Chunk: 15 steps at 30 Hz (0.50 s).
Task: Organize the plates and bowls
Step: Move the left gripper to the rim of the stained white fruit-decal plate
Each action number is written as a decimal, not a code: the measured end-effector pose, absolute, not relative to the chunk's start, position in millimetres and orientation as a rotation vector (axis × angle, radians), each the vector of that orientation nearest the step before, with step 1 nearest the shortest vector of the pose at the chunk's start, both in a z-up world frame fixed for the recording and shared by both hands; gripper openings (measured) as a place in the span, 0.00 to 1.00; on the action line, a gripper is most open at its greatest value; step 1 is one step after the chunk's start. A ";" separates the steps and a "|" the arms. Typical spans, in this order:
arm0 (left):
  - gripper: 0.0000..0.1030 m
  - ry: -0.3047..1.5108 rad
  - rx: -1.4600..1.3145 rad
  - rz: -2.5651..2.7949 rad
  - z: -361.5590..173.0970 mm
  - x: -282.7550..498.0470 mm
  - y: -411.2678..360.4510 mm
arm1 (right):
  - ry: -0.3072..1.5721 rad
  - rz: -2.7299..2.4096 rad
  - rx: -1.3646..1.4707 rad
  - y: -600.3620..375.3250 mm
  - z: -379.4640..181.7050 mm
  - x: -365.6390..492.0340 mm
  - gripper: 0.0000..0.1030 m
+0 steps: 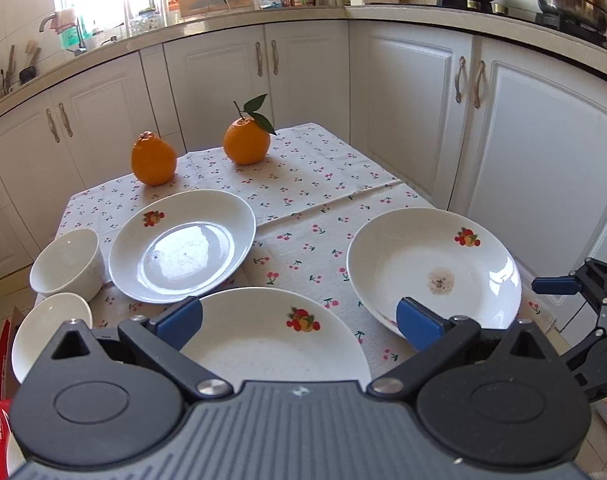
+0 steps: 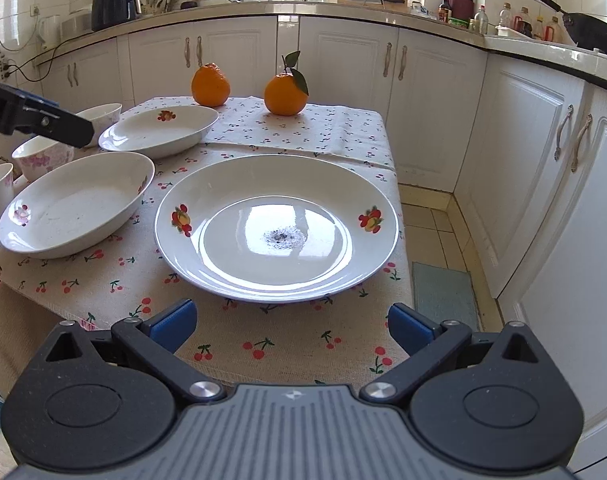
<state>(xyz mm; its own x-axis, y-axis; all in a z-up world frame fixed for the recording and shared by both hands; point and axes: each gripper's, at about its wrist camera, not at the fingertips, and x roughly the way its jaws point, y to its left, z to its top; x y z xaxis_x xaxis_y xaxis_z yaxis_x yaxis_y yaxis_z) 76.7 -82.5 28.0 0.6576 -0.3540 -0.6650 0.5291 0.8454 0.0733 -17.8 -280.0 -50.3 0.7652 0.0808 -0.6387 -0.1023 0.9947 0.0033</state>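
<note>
1. Kitchen table with cherry-print cloth (image 2: 303, 344); three plates and several bowls spread apart on it.
2. Right gripper (image 2: 289, 326) — jaws apart, empty — faces the soiled plate (image 2: 277, 224) near the table edge; a glancing contact may push it off.
3. Left gripper (image 1: 299, 322), jaws apart, hovers over the near plate (image 1: 271, 344).

On the table (image 2: 343, 128), three plates sit: one at the near right (image 2: 277, 224), one at the near left (image 2: 77, 204), one behind that (image 2: 159, 130). Bowls (image 2: 43, 156) stand along the left edge. Two oranges (image 2: 210, 85) sit side by side at the back.
</note>
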 end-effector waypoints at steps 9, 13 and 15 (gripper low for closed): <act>0.99 0.724 0.352 -0.594 24.2 103.0 -122.4 | 0.671 0.149 -0.027 -288.5 -68.2 0.8 1.00; 0.99 0.776 0.343 -0.629 18.8 119.1 -133.7 | 0.644 0.188 -0.036 -291.8 -70.9 3.6 1.00; 0.99 0.787 0.348 -0.647 17.3 125.3 -140.5 | 0.623 0.205 -0.038 -294.3 -72.9 1.9 1.00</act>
